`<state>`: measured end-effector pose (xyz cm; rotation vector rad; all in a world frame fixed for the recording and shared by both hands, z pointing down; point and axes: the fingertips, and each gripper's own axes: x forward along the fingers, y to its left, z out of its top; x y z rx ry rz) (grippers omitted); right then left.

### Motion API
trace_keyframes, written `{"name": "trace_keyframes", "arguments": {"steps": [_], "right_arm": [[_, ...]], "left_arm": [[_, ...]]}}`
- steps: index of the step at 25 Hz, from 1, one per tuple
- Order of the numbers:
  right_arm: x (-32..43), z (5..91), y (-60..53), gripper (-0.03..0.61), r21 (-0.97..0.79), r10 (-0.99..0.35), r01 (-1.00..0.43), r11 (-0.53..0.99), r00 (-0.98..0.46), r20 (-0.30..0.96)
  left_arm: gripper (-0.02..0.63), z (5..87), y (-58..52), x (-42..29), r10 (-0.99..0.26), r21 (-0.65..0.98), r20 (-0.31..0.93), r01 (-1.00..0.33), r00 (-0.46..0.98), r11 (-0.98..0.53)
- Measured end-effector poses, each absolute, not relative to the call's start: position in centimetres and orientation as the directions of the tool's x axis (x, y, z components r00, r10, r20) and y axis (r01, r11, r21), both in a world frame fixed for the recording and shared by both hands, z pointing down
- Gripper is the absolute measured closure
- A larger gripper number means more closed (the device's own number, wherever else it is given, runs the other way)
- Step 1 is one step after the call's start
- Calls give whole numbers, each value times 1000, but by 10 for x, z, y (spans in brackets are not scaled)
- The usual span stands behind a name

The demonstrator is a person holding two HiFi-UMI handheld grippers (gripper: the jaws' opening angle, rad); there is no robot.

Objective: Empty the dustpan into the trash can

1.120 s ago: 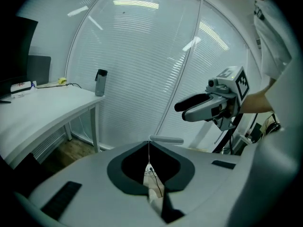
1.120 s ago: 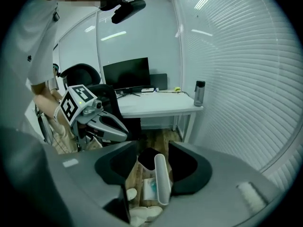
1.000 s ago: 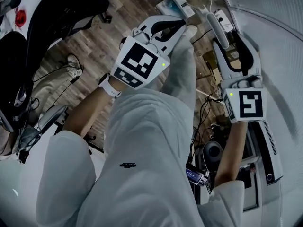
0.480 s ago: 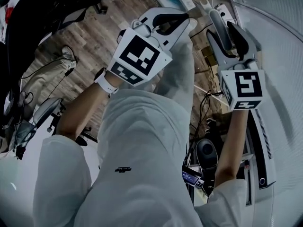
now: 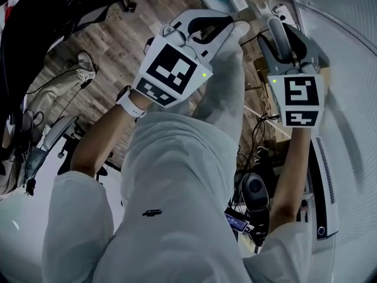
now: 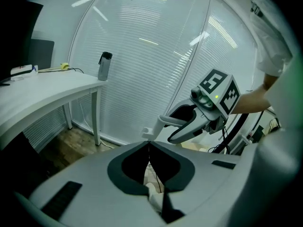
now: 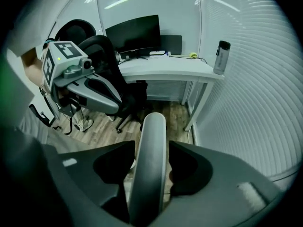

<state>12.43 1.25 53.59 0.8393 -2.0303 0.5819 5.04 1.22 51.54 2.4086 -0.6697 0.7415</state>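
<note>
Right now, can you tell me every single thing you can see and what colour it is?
slatted wall: one, white, curved
desk: one, white, beside the slatted wall
bottle: one, grey with a dark cap, on the desk's end
screens: two, black, on the desk
office chair: at least one, black, at the desk
floor: brown wood, underneath
grey handle: one, between the right-hand jaws
trousers: pale, the person's legs
left hand-held gripper: one, white-grey, shut, empty
right hand-held gripper: one, white-grey, gripping the handle; jaws have just been opening
</note>
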Motion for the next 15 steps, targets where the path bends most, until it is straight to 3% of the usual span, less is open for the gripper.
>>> {"name": "trace_keyframes", "arguments": {"steps": [6, 8, 11, 15], "right_arm": [[119, 551, 11, 357, -120, -300, -727, 676, -421, 856], [122, 555, 6, 393, -121, -304, -733, 670, -419, 856], [124, 556, 3, 506, -97, -317, -729, 677, -409, 856], [119, 555, 6, 527, -94, -315, -711, 696, -421, 851]], "left_arm": [[606, 520, 7, 49, -297, 343, 622, -593, 724, -728], [606, 523, 2, 52, -293, 346, 623, -591, 726, -728], [606, 527, 0, 56, -290, 347, 623, -590, 726, -729], [606, 532, 1, 57, -291, 339, 630, -593, 719, -730]]}}
